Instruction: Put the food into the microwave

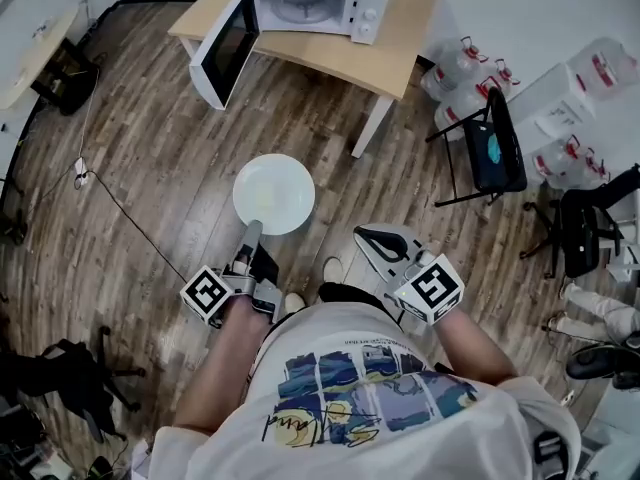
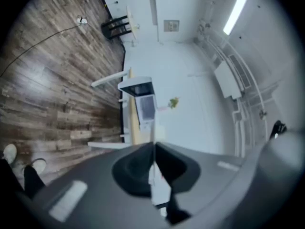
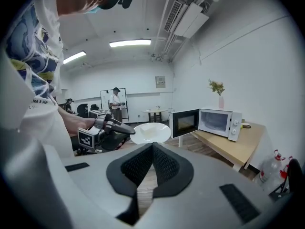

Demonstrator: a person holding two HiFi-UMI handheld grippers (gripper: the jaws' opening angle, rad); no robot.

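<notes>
The left gripper [image 1: 250, 236] is clamped shut on the near rim of a white plate [image 1: 274, 194]. In the left gripper view its jaws meet on a thin white edge, the rim seen side-on [image 2: 154, 173]. The plate sits level in front of the person, out over the wood-plank floor [image 1: 150, 158] and well apart from the table [image 1: 405, 43]. Something pale lies in its middle, but it is too faint to name.

The right gripper [image 1: 362, 236] hangs just beside the left one, below and to the right of the plate. Its jaws are closed tip to tip with nothing between them [image 3: 152, 147]. From its own view the plate [image 3: 150, 132] shows between it and the oven.

The white microwave [image 1: 315, 3] stands at the far edge of the light wooden table. Its door [image 1: 225, 48] is swung wide open past the table's left corner, and the cavity faces the person. A small vase with a sprig [image 3: 219, 97] stands on top of it. Water jugs [image 1: 460, 68] cluster on the floor by the table's right end, near a black folding chair [image 1: 495, 148].
</notes>
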